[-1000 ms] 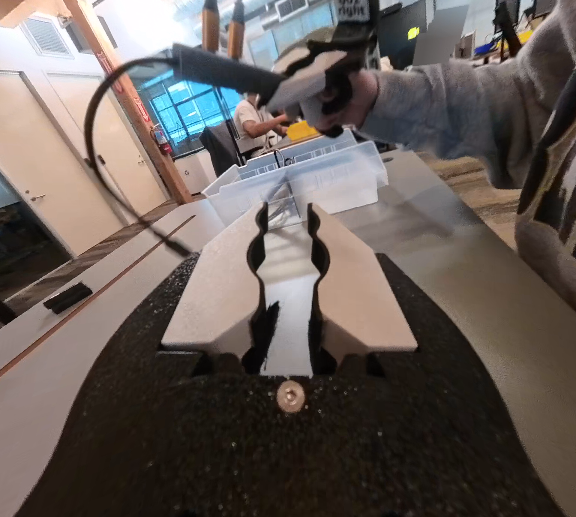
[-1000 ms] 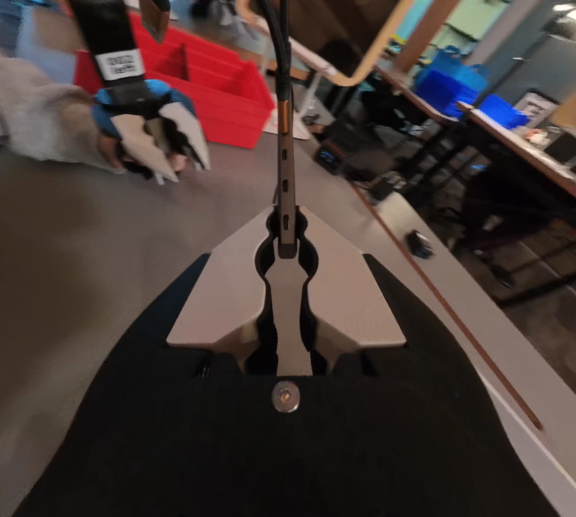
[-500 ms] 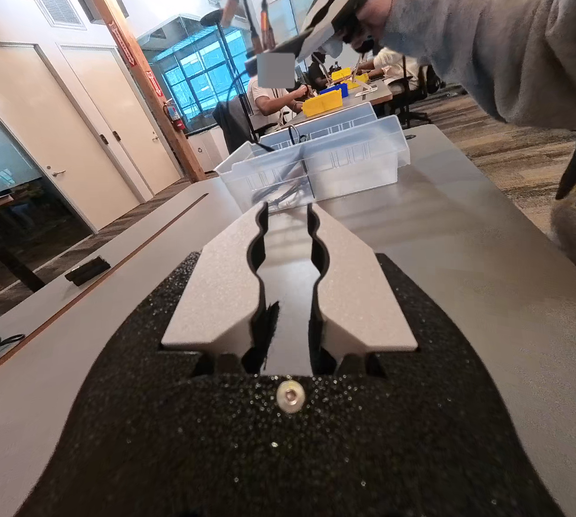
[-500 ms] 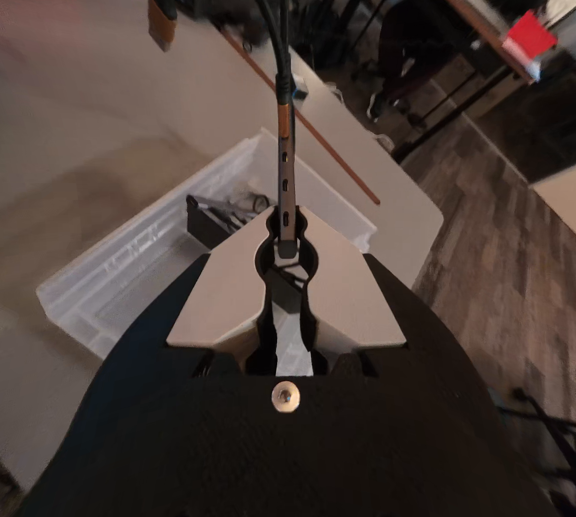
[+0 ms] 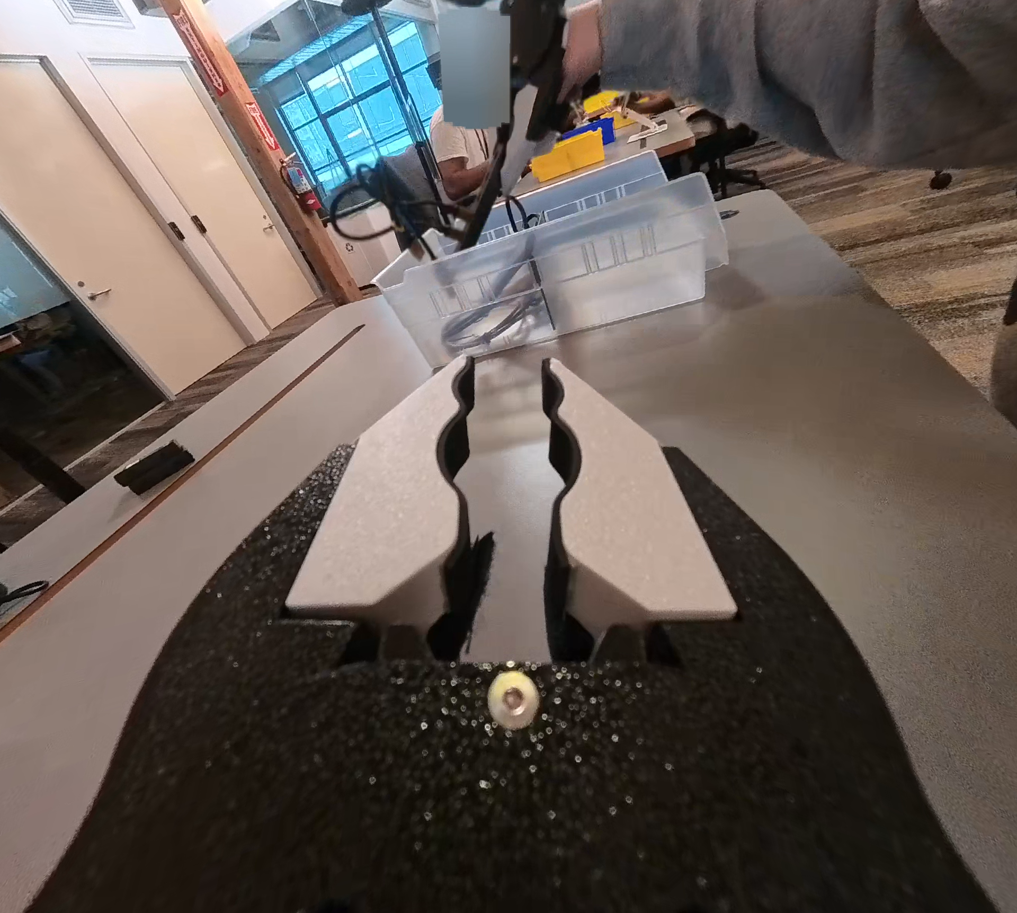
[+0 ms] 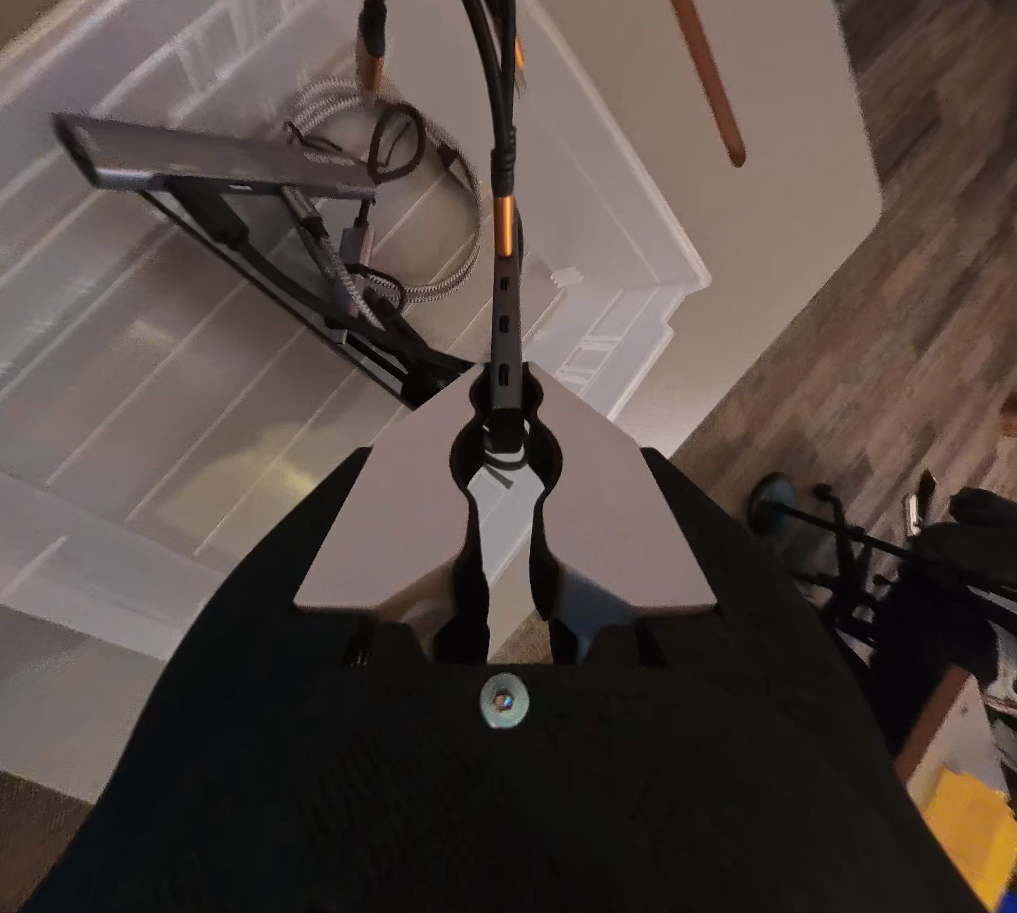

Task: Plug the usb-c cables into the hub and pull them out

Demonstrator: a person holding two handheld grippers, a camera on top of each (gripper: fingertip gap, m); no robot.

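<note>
Right gripper [image 6: 503, 394]: closing on the end of the hub [image 6: 506, 330], holding it over the clear bin [image 6: 649, 204].
Hub: hanging at 12 o'clock from the fingertips; slim grey metal bar with small ports along its edge.
Cables [image 6: 495, 61]: leaving the hub's far end at 12 o'clock; black rubber, orange collar; loose plug [image 6: 370, 61] dangling at 11 o'clock.
Risk: probably slipping or twisting, smooth metal pinched only at the very end; the cables possibly snagging on the bin wall or its dark divider.
Bin contents: second grey hub [image 6: 214, 160] and braided coil at 10 o'clock.
Left gripper [image 5: 506, 380]: gaping wide, gripping nothing, resting low over the grey table [image 5: 798, 446].
</note>
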